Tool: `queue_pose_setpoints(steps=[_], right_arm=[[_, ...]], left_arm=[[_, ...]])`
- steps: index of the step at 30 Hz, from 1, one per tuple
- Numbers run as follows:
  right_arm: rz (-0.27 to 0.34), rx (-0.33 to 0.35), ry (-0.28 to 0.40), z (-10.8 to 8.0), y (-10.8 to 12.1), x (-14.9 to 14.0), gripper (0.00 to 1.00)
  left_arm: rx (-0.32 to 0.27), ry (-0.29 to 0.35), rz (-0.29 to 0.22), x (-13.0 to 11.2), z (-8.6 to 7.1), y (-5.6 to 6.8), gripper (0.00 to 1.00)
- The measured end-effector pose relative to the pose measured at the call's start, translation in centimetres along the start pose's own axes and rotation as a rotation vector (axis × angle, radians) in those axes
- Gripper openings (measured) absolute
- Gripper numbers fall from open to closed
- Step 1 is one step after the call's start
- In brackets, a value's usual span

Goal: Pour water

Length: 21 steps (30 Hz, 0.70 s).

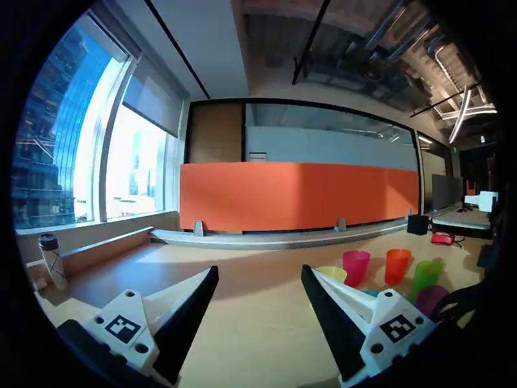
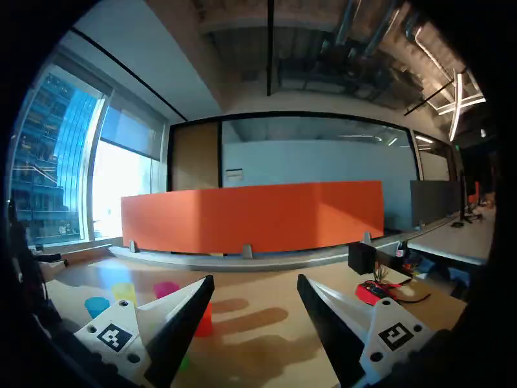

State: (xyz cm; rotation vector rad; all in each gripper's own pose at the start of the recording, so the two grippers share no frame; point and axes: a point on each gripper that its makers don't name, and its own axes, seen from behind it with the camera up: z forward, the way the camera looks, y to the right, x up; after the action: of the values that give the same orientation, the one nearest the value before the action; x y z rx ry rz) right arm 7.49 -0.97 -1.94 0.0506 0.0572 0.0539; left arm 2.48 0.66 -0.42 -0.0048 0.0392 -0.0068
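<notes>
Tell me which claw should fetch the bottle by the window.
Left, likely. The bottle stands left of the left claw, which is open and empty. The right claw has the cups on its left, so it seems farther over.

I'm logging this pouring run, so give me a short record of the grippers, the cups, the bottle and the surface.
left gripper: open, empty, over the desk
right gripper: open, empty
cups: yellow cup, pink cup, orange cup, green cup, purple cup; upright, grouped together
bottle: upright by the window, apart from the cups
backdrop: orange partition
</notes>
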Motion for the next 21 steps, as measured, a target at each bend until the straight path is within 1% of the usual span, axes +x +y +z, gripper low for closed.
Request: queue_pose_setpoints(steps=[12, 21], right_arm=[[0.006, -0.005, -0.002, -0.3, 0.2, 0.2, 0.99], [0.001, -0.004, -0.002, -0.3, 0.0, 0.6, 0.99]], left_arm=[[0.006, -0.005, -0.012, -1.0, 0.0, -0.7, 0.95], [0.008, -0.023, -0.014, -1.9, 0.0, -0.9, 0.95]])
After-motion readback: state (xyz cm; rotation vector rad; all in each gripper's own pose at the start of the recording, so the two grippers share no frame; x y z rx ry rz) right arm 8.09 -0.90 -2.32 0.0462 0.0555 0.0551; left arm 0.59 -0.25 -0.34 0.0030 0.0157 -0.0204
